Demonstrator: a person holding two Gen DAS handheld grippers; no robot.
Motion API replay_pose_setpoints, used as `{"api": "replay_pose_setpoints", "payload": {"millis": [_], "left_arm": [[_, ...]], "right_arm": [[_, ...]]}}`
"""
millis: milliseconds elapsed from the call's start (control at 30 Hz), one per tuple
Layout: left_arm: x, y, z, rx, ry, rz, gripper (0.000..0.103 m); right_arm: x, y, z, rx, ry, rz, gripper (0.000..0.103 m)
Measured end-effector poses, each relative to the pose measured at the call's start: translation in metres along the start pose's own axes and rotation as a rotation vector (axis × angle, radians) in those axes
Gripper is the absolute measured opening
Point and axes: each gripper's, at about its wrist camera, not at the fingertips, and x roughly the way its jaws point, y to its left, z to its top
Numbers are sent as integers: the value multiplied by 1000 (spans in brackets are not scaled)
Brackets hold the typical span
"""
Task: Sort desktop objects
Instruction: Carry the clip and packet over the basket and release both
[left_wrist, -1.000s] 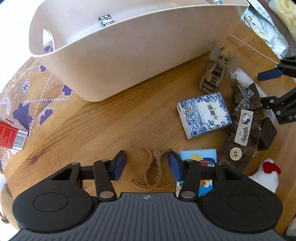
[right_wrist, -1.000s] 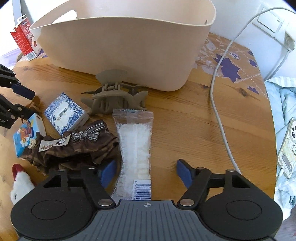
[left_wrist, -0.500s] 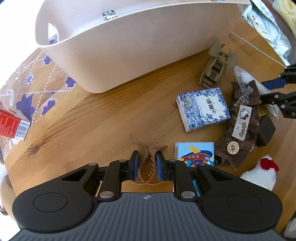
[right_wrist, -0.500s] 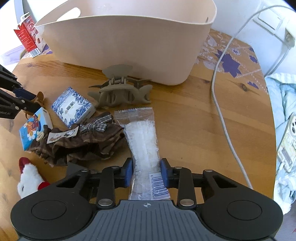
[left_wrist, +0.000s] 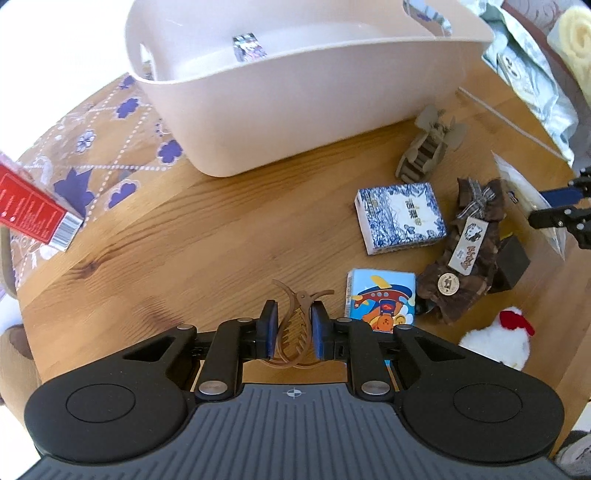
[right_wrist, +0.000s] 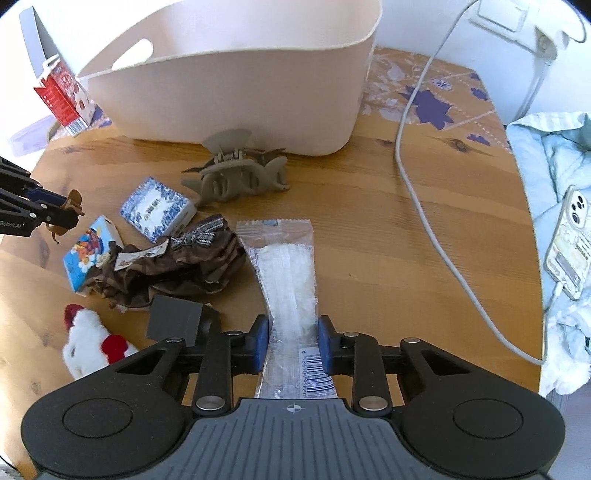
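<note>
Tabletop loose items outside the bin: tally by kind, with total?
Hair clips: 2, brown clip, grey claw clip
Tissue packs: 2
Clear packet: 1
Brown scrunchie: 1
Plush chicken: 1
Total: 7

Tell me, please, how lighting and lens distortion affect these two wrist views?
Left wrist view: strong daylight blows out the upper left corner beyond the bin, and fisheye bends the table edge. Right wrist view: evenly lit and sharp, with the cable curved by distortion and soft shadows under the large hair claw.

"Robot.AI" on left gripper (right_wrist: 55, 218)
</note>
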Motion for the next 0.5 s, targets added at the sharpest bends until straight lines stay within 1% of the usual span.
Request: {"api": "replay_pose_setpoints", "payload": {"millis": [200, 300, 500], "left_arm": [[-29, 13, -4, 16, -41, -11, 19], [-46, 18, -1, 15, -85, -25, 19], [-90, 25, 14, 50, -186, -31, 19]], "right_arm": [[-31, -3, 3, -2, -50, 16, 26], [-48, -4, 7, -19, -67, 20, 26], [-84, -6, 20, -41, -130, 21, 26]]}}
